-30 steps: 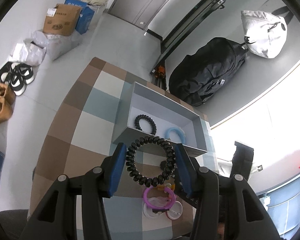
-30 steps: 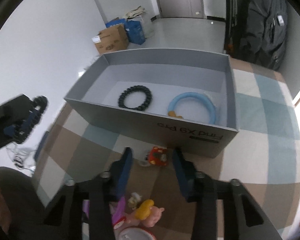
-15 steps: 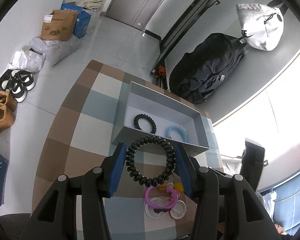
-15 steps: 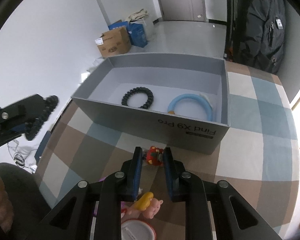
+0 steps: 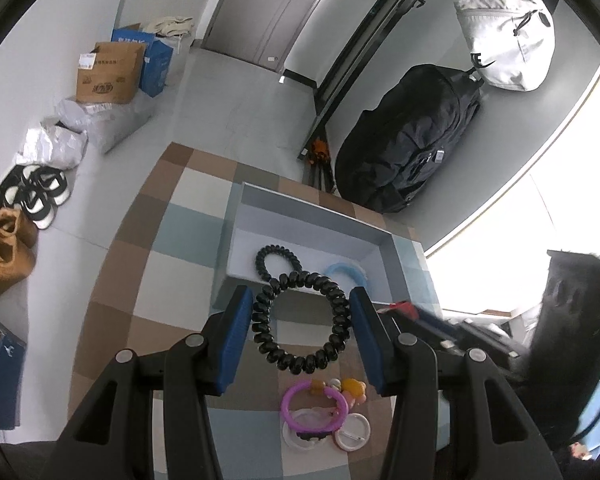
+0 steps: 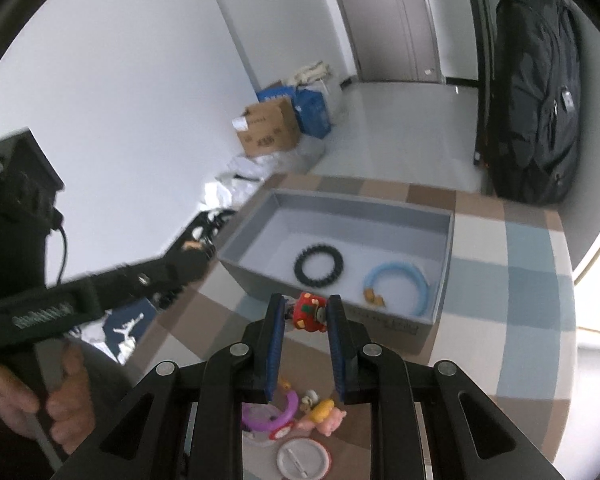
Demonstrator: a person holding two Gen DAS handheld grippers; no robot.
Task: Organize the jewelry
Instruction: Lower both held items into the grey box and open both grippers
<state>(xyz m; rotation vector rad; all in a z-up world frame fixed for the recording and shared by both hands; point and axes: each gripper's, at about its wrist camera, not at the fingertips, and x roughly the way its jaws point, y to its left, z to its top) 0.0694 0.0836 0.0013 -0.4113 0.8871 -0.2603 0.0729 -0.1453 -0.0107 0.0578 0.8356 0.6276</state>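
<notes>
2 items are now off the table: my right gripper (image 6: 303, 314), which was open over the red charm (image 6: 308, 311) a second ago, has clamped it and lifted it (box edge just ahead). My left gripper (image 5: 301, 318) still pinches the black coil bracelet (image 5: 300, 320) before the grey box (image 6: 446, 240).

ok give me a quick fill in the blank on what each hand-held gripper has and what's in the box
1. The left hand-held gripper holds a black spiral ____ between its fingers.
2. The right hand-held gripper is shut on a small ____ charm.
3. Inside the grey box lie a black beaded bracelet and a light ____ ring.
4. The purple ring lies on the ____, outside the box.

Missing words: hair tie; red; blue; table
</notes>
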